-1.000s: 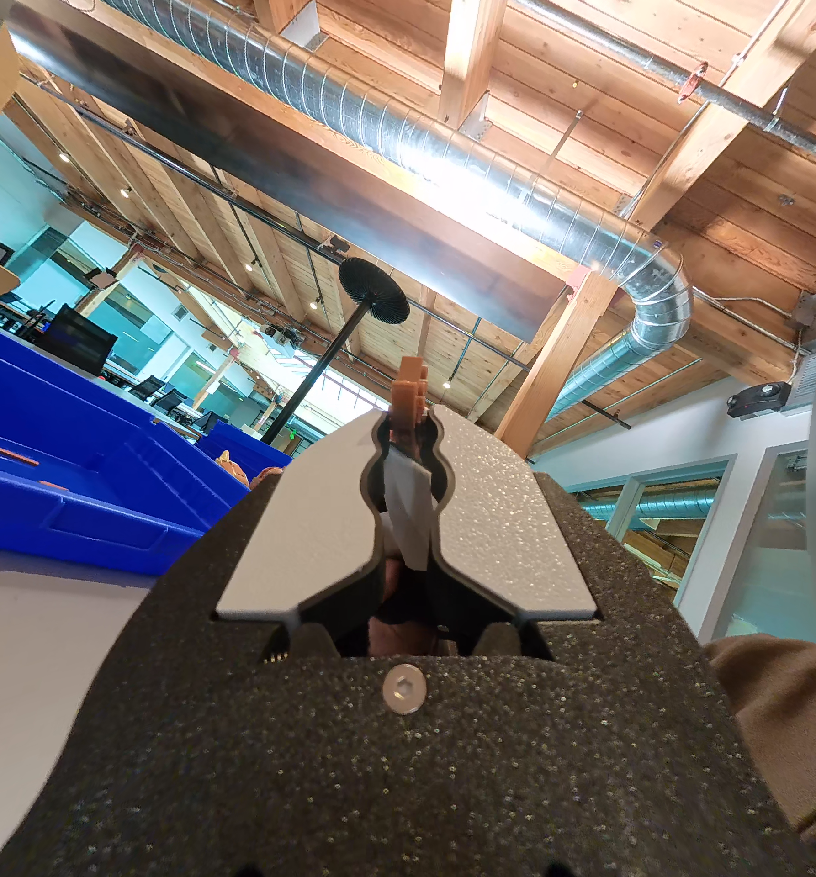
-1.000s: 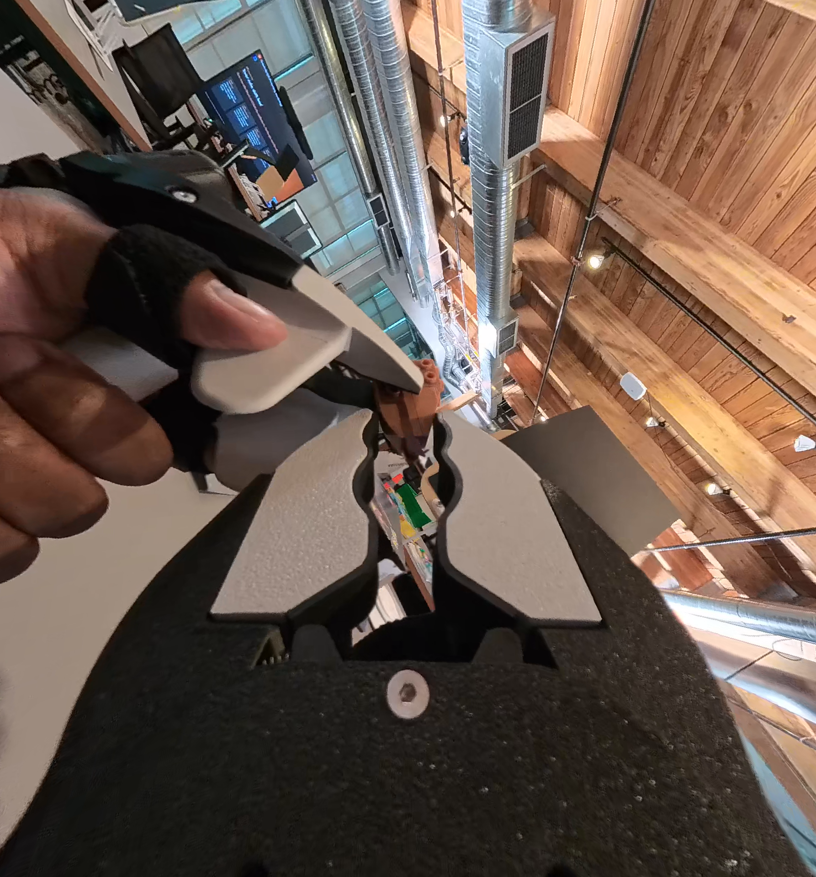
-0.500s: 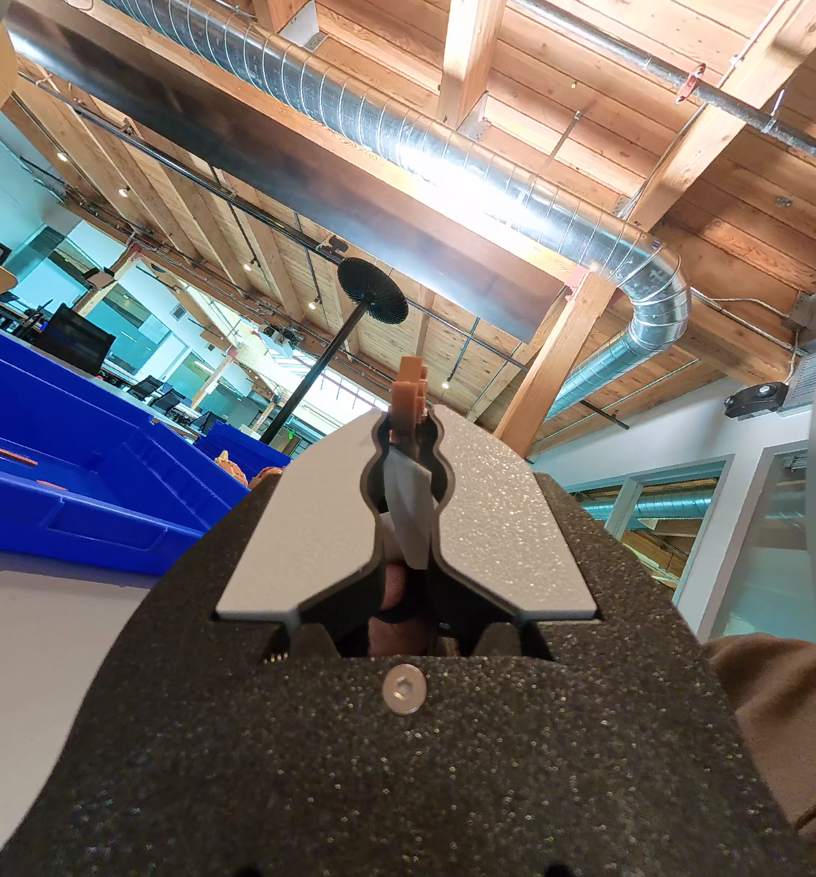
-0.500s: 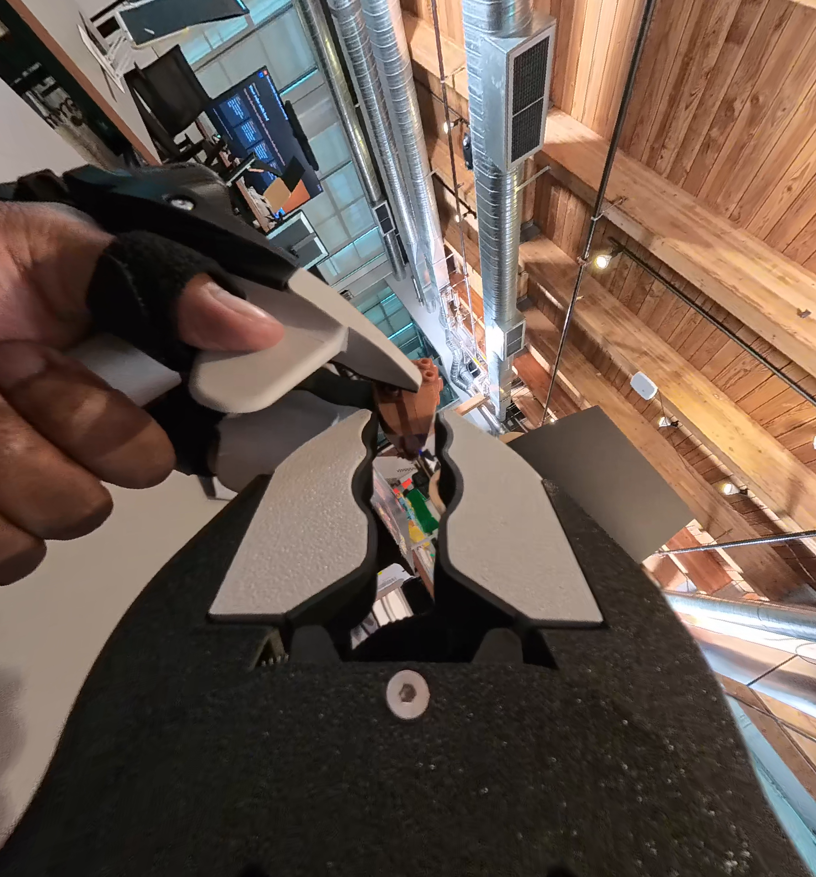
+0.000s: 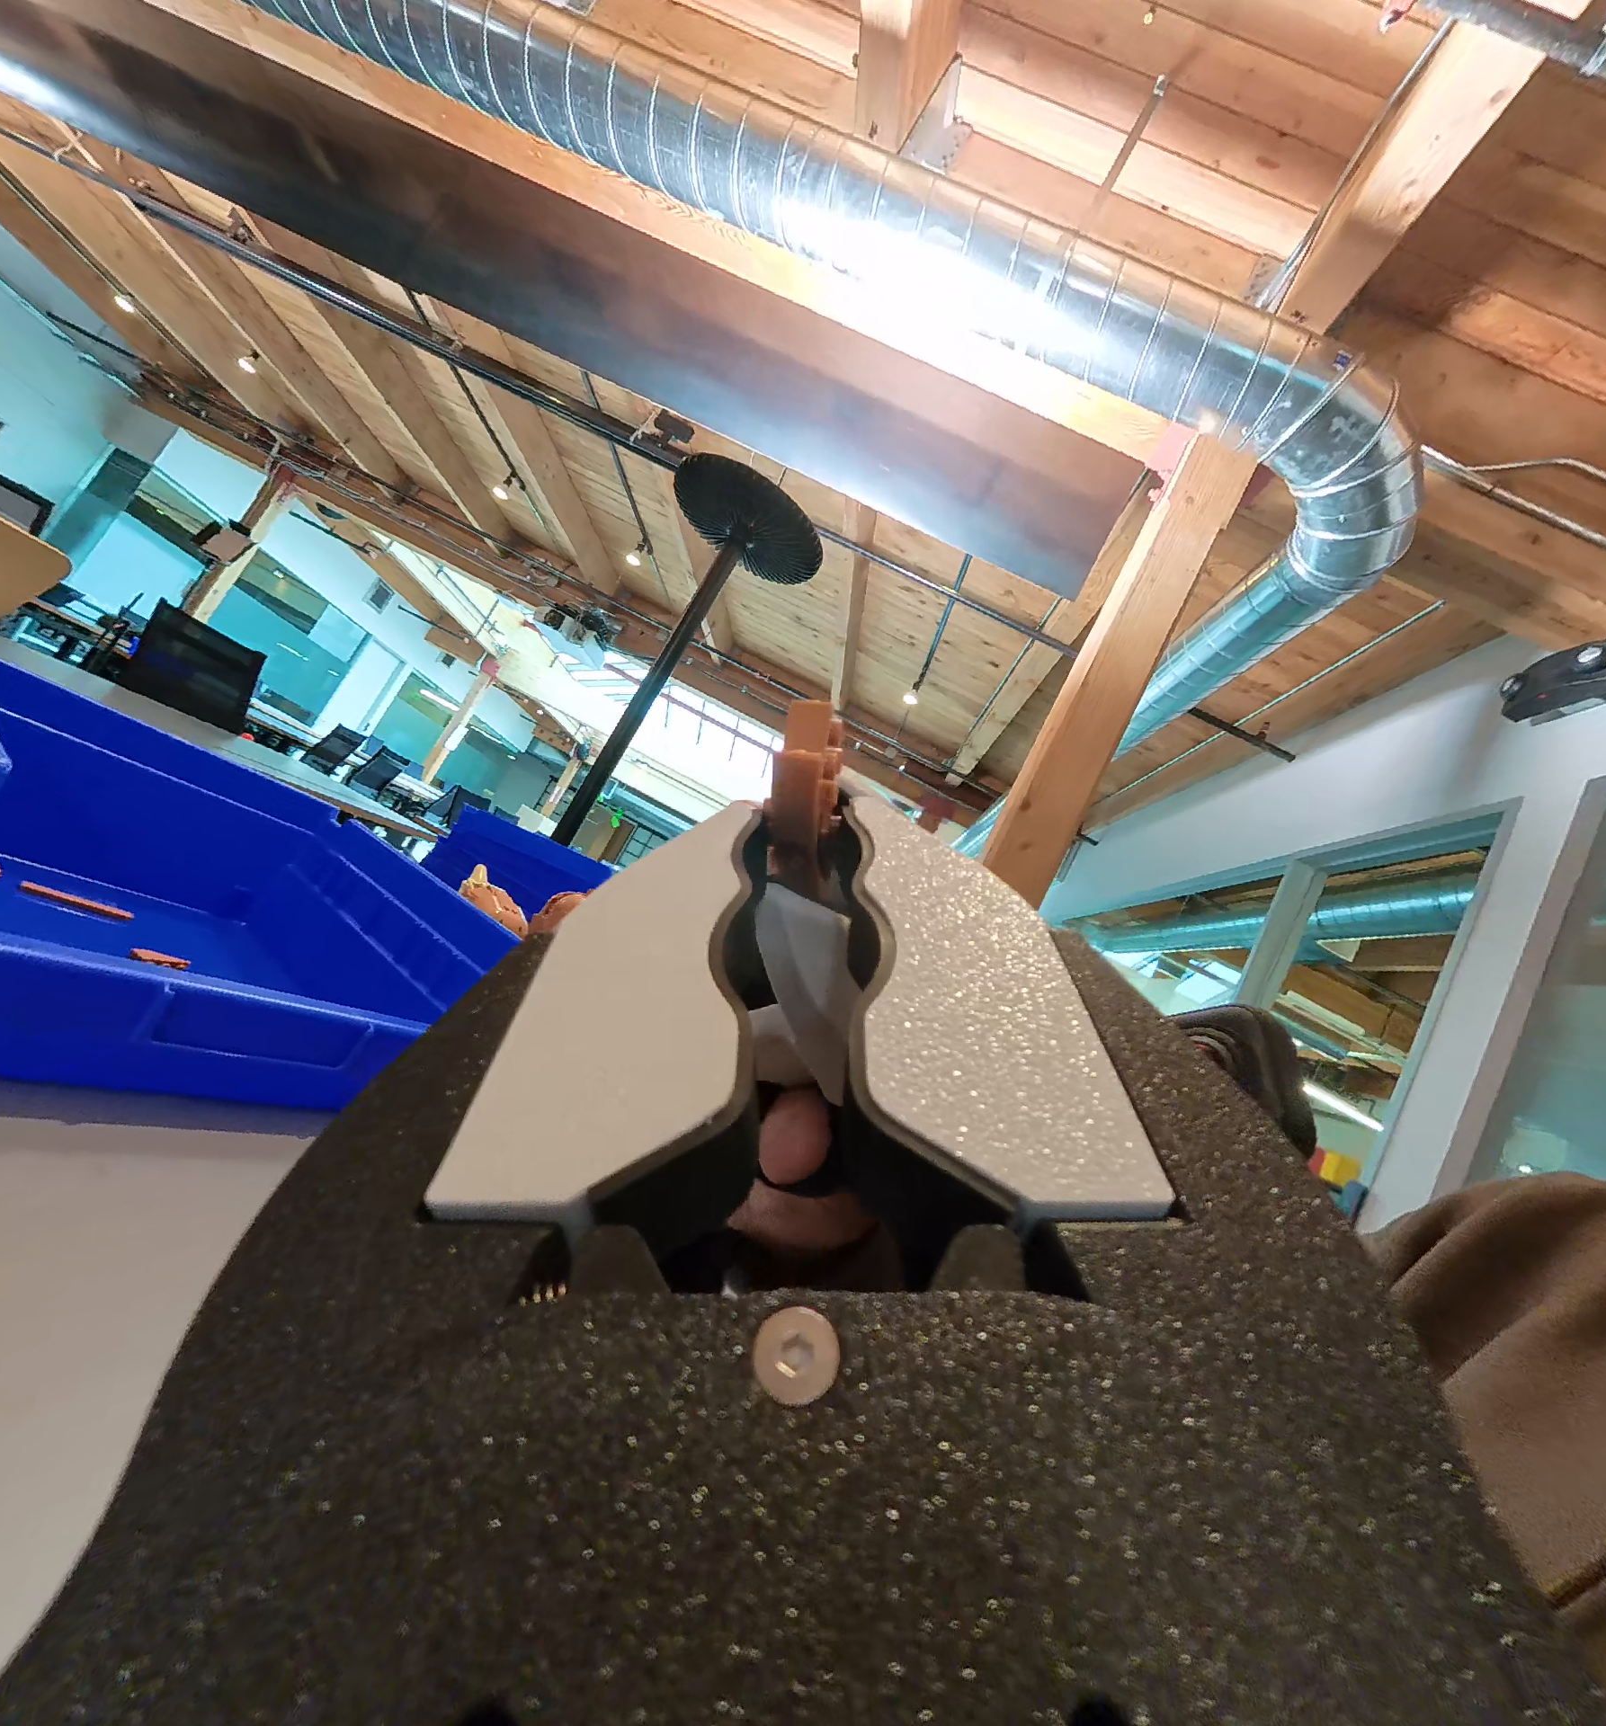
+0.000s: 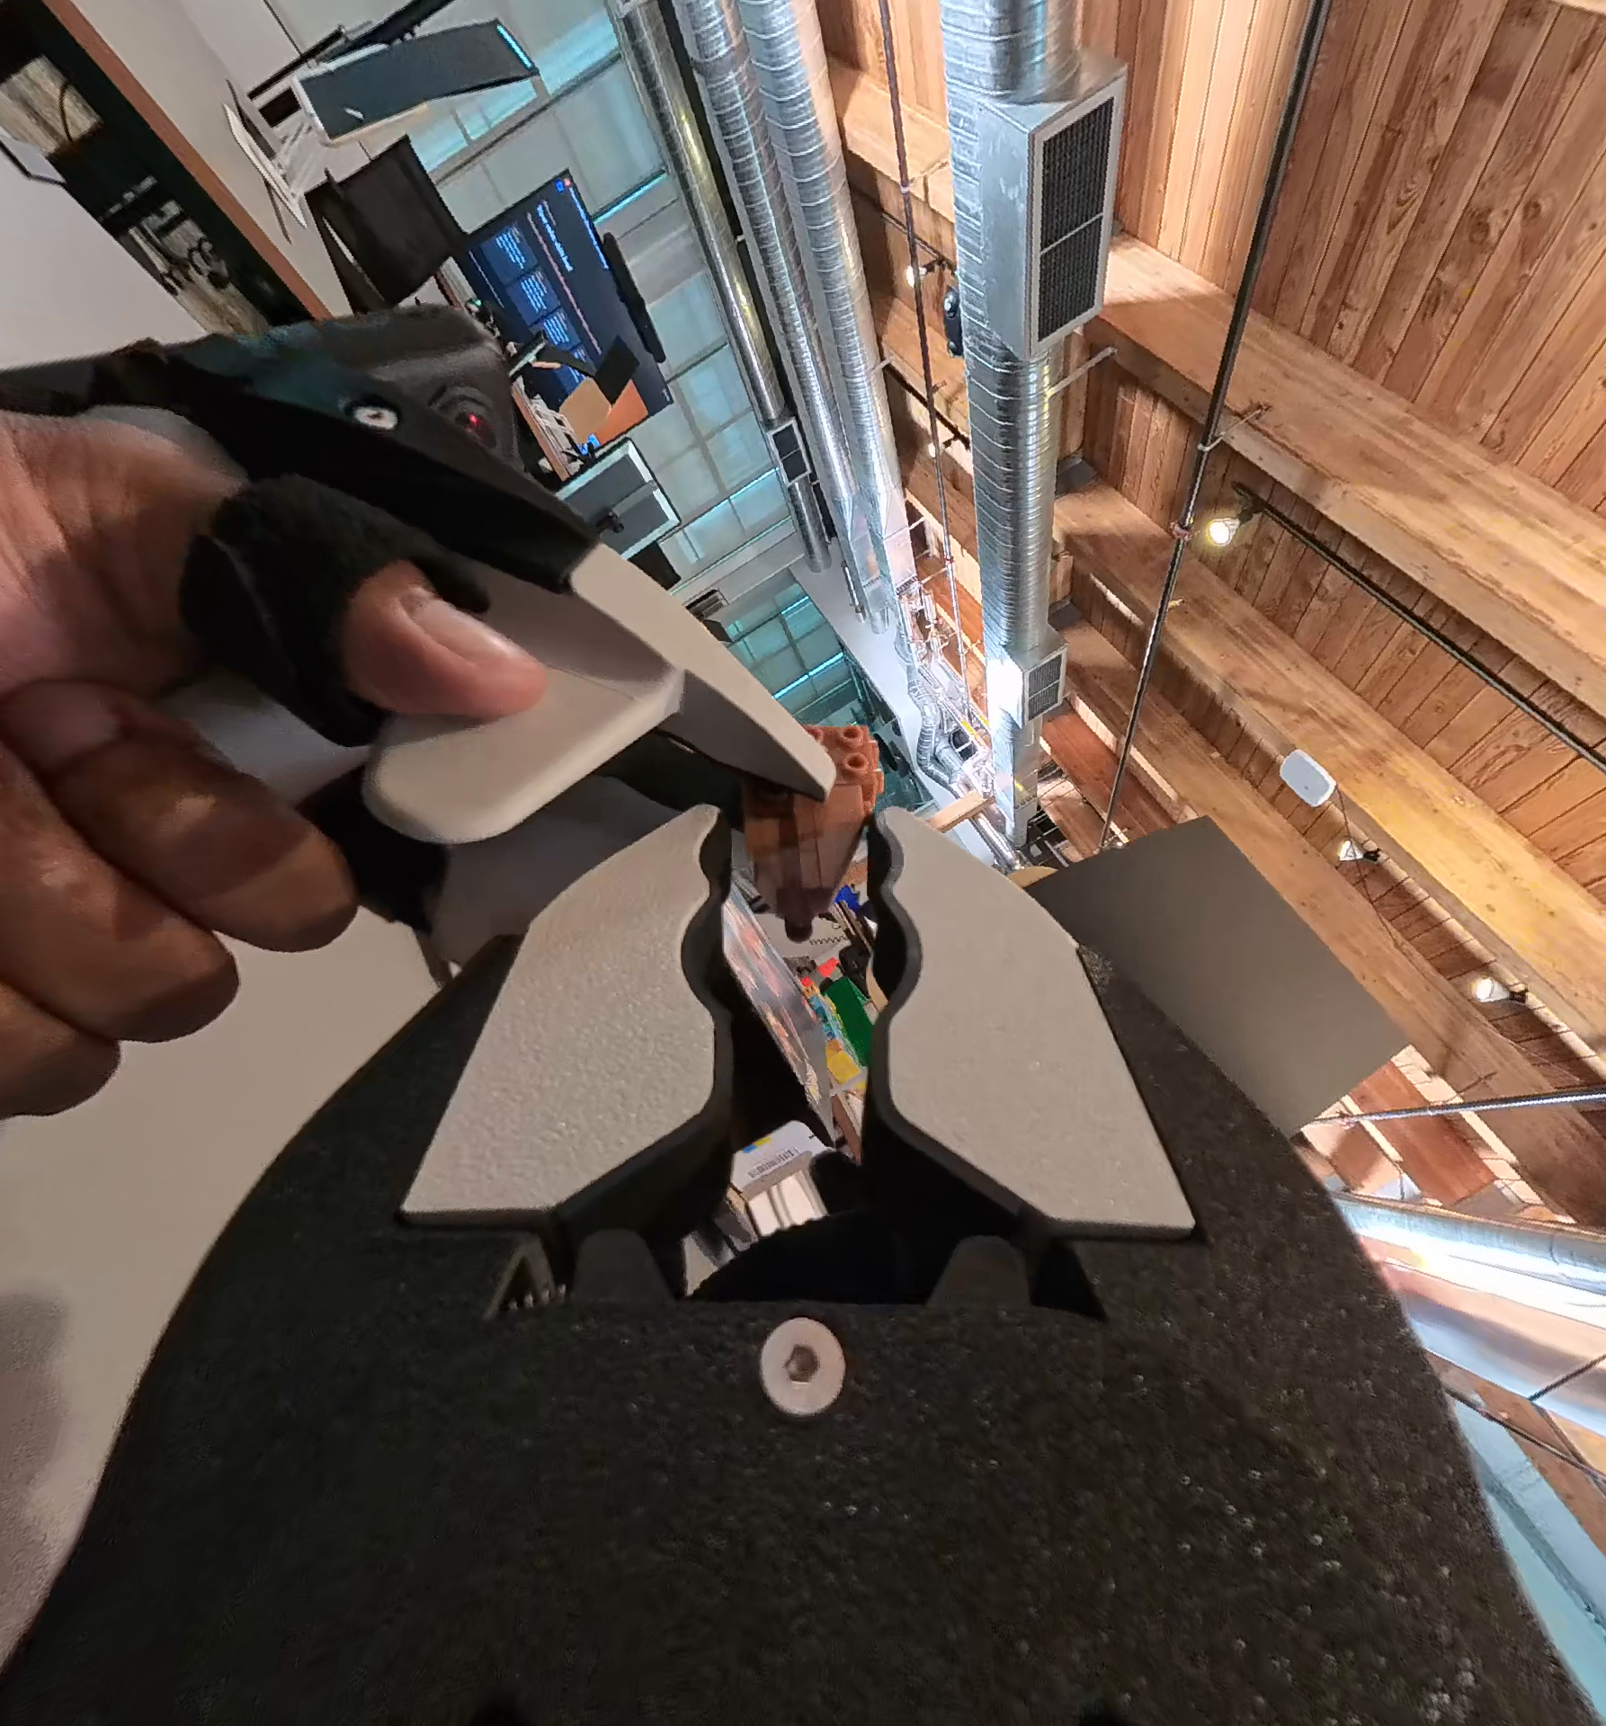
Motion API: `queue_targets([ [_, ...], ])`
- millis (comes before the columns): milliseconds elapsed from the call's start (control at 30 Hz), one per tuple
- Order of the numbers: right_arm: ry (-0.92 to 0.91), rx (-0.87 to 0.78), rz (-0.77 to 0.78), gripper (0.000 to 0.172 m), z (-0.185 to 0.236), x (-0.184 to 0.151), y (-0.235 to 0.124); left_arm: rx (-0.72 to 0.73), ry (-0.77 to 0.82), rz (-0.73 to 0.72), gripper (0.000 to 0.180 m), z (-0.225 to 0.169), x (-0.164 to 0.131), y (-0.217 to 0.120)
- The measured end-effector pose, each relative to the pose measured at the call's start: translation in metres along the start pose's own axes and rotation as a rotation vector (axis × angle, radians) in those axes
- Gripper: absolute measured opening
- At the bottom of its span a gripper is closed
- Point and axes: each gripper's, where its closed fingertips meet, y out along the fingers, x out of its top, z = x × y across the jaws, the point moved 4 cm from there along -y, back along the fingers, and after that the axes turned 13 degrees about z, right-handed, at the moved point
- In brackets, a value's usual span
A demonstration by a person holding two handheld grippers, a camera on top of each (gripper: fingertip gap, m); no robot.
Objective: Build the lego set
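A: Left tool (image 5: 804,822)? Pinching brown brick stack (image 5: 807,775), pads pressed on both sides, stack poking out at 12 o'clock. Probably raised off counter (image 5: 80,1308) to work on.

B: Right tool (image 6: 795,841)? Spread. Same stack (image 6: 813,841) between tips, gap at 9 o'clock pad. Blue bin (image 5: 173,934) at 9 o'clock of left tool.

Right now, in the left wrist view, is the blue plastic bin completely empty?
No, the blue plastic bin holds a few small reddish-brown brick pieces on its floor.
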Motion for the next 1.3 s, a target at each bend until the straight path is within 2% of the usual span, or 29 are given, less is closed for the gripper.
queue_targets([
  [167, 0.008, 0.009, -0.003, 0.024, -0.001, -0.0007, -0.0013, 0.031, 0.041, 0.02, 0.014, -0.0011, -0.0006, 0.0003],
  [400, 0.037, 0.049, 0.018, 0.024, -0.0002, -0.0026, 0.0005, 0.033, 0.015, 0.012, 0.014, 0.0013, -0.0011, -0.0005],
  [567, 0.012, 0.003, 0.004, 0.024, 0.0007, -0.0033, 0.0017, 0.016, -0.019, 0.003, 0.014, 0.0033, -0.0006, -0.0003],
  [733, -0.022, -0.02, -0.019, 0.045, 0.0002, -0.0012, 0.0019, -0.05, -0.094, -0.002, 0.014, 0.0043, -0.0012, -0.0005],
  [800, -0.034, -0.019, -0.034, 0.048, -0.0001, -0.0006, 0.001, -0.07, -0.106, 0.007, 0.014, 0.0033, -0.0024, 0.0008],
  [1067, -0.125, -0.038, -0.044, 0.051, -0.0003, -0.0009, -0.0017, -0.112, -0.155, 0.036, 0.014, 0.0037, -0.0041, 0.0014],
  [1300, -0.189, -0.038, -0.043, 0.054, 0.0006, -0.0046, -0.0036, -0.1, -0.131, 0.088, 0.014, 0.0023, -0.0078, 0.0031],
])
